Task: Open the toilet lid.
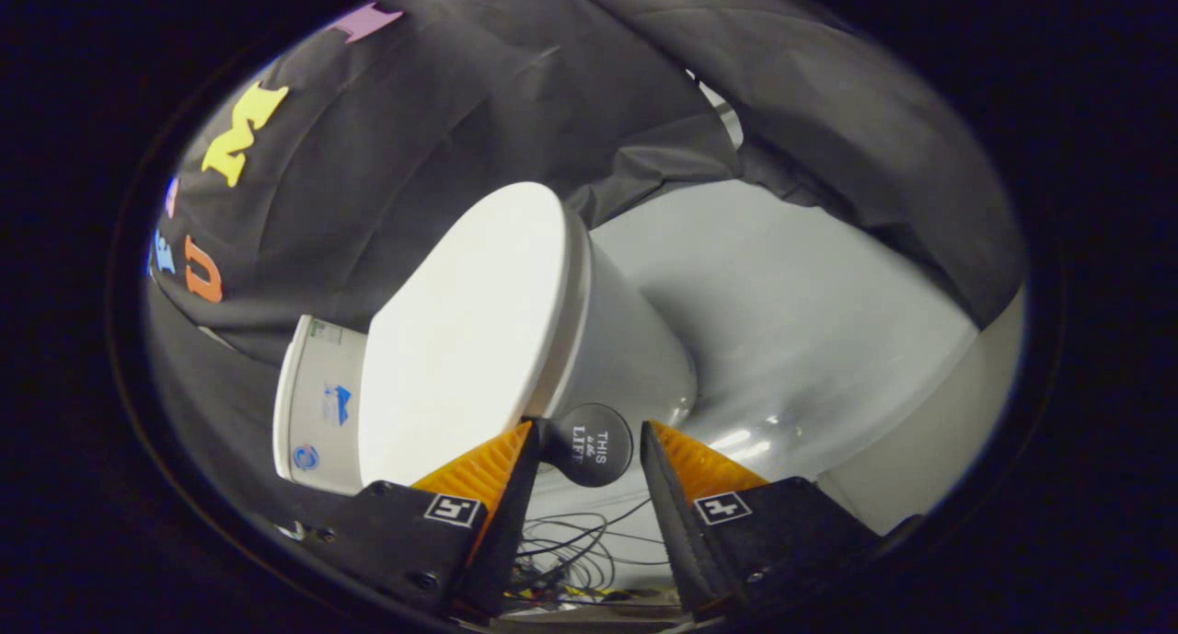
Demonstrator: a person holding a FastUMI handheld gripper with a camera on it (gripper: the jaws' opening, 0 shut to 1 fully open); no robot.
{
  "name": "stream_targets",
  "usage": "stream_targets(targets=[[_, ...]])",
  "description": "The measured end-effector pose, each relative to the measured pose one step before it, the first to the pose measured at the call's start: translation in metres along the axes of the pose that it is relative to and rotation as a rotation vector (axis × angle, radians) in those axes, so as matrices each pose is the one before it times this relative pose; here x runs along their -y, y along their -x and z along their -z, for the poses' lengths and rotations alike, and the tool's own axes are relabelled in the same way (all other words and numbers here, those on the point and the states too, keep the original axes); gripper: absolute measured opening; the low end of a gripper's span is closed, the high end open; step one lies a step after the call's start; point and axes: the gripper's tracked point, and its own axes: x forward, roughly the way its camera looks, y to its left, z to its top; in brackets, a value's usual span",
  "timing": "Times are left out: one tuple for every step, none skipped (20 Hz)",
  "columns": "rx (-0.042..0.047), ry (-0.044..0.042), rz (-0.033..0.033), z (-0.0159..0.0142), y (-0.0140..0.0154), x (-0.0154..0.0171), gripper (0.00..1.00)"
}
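— Where is the toilet lid [460, 340] sitting?

— It lies closed on the toilet bowl [626, 349], its white top tilted hard in the gripper view, so the whole toilet looks rolled to one side. The lid's front edge comes down just ahead of the left finger.

— And the gripper [586, 445]?

— Its two fingers stand apart, released, with a round black lift tab [594, 443] in the gap between them. The tab sticks out from the lid's front edge. The left fingertip sits right against the tab's rim, or very nearly; I cannot tell if it truly touches. The right fingertip is clear of it, with a sliver of bowl showing between.

— So nothing is grasped?

— No, both fingers do not press on the tab.

— What is behind the lid?

— The tank [313, 413], beyond the lid's far edge. Only its side shows; the lid covers the rest. A few small stickers are on it, too small to make out.

— What is hard to see?

— The seam between lid and seat is a thin line along the lid's right edge, and the hinge is hidden. The bowl's foot is cut off by the fingers. Between the fingers, lower down, a tangle of thin dark wires [571, 551] lies on the pale floor [810, 321], partly hidden by the finger bases. Black cloth [442, 109] hangs behind and drapes over the floor's far edge.
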Motion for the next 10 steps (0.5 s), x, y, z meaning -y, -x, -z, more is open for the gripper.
stream_targets(targets=[[-0.00857, -0.02600, -0.01741, 0.00089, -0.00051, -0.00041, 0.63], [-0.00109, -0.02802, -0.02371, -0.00374, -0.00005, -0.00137, 0.59], [0.00788, -0.02630, -0.01972, -0.00287, -0.00234, 0.00085, 0.56], [-0.00254, -0.02494, -0.01652, -0.00077, 0.00015, 0.00022, 0.54], [0.00359, -0.01286, -0.01426, -0.00149, -0.00026, 0.00071, 0.51], [0.00788, -0.00707, -0.00540, -0.00198, -0.00032, 0.00187, 0.48], [0.00614, -0.01527, -0.00962, -0.00242, 0.00207, 0.00045, 0.44], [0.00610, -0.01201, -0.01256, -0.00378, 0.00154, -0.00104, 0.41], [0.00437, -0.01025, -0.01432, -0.00105, 0.00162, 0.00062, 0.36], [0.00191, -0.01684, -0.01247, -0.00312, 0.00128, -0.00083, 0.33]])
